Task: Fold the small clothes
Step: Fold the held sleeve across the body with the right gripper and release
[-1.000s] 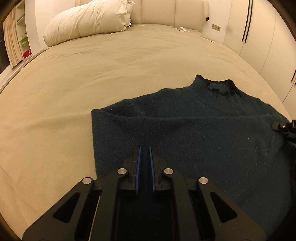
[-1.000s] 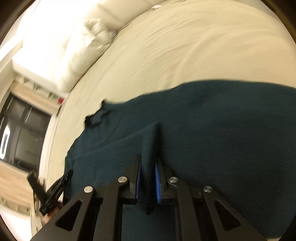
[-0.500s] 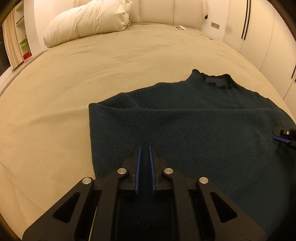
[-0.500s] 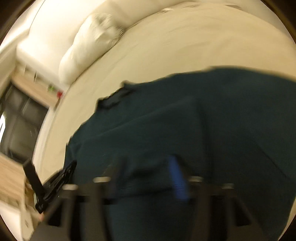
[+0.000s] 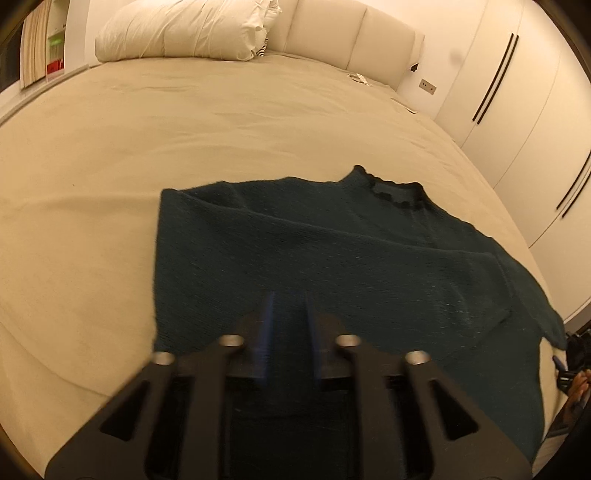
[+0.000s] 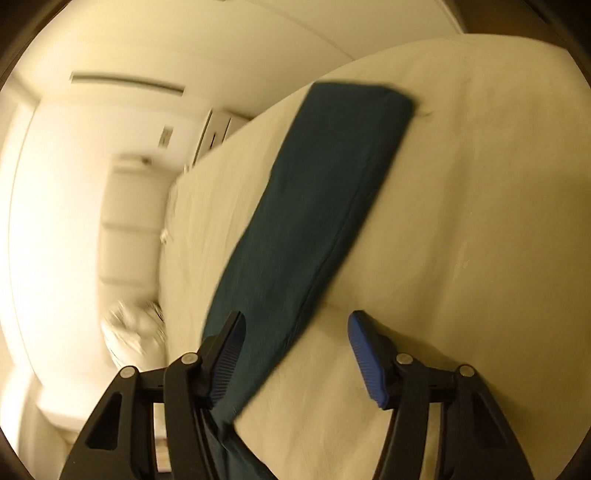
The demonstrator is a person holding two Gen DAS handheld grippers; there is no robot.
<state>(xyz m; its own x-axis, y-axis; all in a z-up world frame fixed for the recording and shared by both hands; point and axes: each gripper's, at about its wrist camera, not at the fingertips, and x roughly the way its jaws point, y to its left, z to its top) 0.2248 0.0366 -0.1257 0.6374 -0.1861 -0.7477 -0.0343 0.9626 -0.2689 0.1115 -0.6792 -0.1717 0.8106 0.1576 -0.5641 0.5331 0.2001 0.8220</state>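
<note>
Lying on the bed [image 5: 229, 122], the dark teal sweater [image 5: 332, 258] is partly folded: in the left wrist view a sleeve or side panel is laid across the body, forming a long diagonal edge from the near-left shoulder toward the right side. The collar [image 5: 391, 188] points toward the headboard, and the left edge looks straight and tidy.

The left gripper [image 5: 288, 332] sits low over the hem area with its jaws opening; knit shows between the blue pads, but they do not appear to press on it. The right gripper [image 6: 295, 354] is also opening, jaws well apart. In its blurred view a long strip of teal fabric [image 6: 314, 221], likely the other sleeve, lies flat on the bed, its near end beside the left pad; the pads do not close on it.

Assessment: one fold seems placed and released. Remaining, by judgement, are bringing in the right-hand sleeve and then folding the body lengthwise into a compact stack. A pillow [image 5: 177, 33] lies well apart.
</note>
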